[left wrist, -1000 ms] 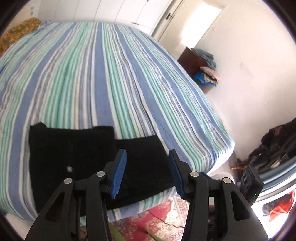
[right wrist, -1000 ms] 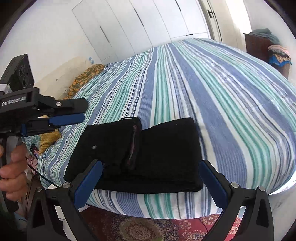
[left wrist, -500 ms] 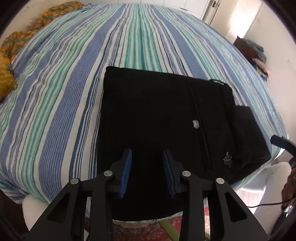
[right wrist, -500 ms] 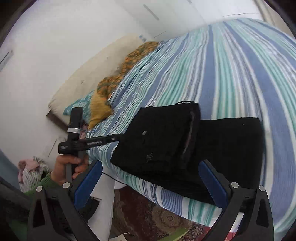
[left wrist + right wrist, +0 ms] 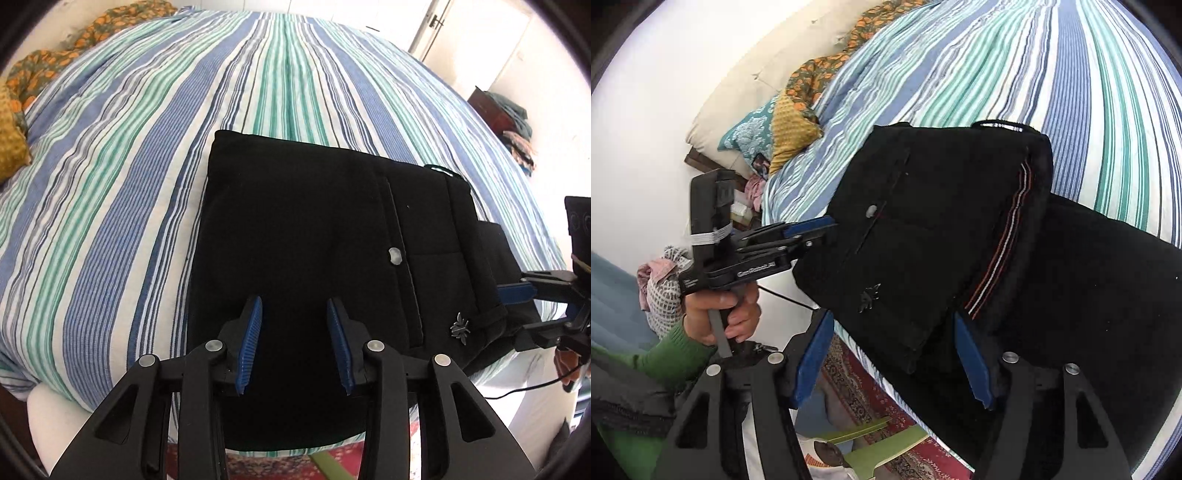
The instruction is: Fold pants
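Observation:
Black pants (image 5: 295,229) lie folded on the striped bed (image 5: 122,155), close to its near edge, button and pocket side up. My left gripper (image 5: 295,332) hovers over their near left part. Its jaws are partly apart and opening slightly, and the pads press on nothing. Seen from the right wrist, the left gripper (image 5: 816,236) sits at the pants' (image 5: 942,206) left edge, held by a hand in a green sleeve (image 5: 716,314). My right gripper (image 5: 892,358) is closing around the top layer's near corner, its pads still apart from the cloth. It shows at the right as right gripper (image 5: 517,314).
Patterned and yellow pillows (image 5: 792,129) lie at the bed's head on the left. A red patterned rug (image 5: 857,380) covers the floor under the near edge. A dark cabinet with piled clothes (image 5: 506,114) stands by the far right wall.
The left gripper dropped over the pants and narrowed its jaws, then held still. The right gripper swung left and down to the pants' near corner, and its jaws narrowed.

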`<state>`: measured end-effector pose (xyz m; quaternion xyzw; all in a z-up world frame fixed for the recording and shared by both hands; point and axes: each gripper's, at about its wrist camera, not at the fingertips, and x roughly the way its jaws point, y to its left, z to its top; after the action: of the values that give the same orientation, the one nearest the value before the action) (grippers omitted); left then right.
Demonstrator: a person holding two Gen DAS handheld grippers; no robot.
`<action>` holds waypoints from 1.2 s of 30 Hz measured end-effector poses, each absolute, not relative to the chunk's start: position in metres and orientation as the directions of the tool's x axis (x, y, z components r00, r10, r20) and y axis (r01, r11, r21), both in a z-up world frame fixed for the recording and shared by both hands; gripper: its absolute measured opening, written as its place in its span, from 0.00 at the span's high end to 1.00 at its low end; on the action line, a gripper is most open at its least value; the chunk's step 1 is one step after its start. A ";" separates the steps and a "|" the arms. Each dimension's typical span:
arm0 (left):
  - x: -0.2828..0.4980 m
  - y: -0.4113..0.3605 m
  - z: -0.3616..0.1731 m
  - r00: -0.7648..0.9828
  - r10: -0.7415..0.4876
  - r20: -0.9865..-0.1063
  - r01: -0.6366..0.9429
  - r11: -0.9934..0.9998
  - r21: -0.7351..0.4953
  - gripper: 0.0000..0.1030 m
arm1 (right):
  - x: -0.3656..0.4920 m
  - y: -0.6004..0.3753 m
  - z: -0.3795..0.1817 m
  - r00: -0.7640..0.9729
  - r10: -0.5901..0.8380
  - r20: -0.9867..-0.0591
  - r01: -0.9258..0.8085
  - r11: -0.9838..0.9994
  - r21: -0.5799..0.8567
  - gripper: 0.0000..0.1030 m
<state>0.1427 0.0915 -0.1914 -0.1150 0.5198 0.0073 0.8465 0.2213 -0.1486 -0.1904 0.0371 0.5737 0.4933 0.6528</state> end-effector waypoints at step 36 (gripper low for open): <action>0.129 0.057 -0.146 0.493 -0.146 -0.858 -0.023 0.983 -0.181 0.41 | 0.232 -0.318 -0.223 0.095 0.749 -0.655 -0.130 0.662 0.738 0.76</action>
<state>0.1289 0.0572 -0.1459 -0.0844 0.5024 -0.0357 0.8598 0.2317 -0.3184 -0.2233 0.2612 0.5932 0.3175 0.6922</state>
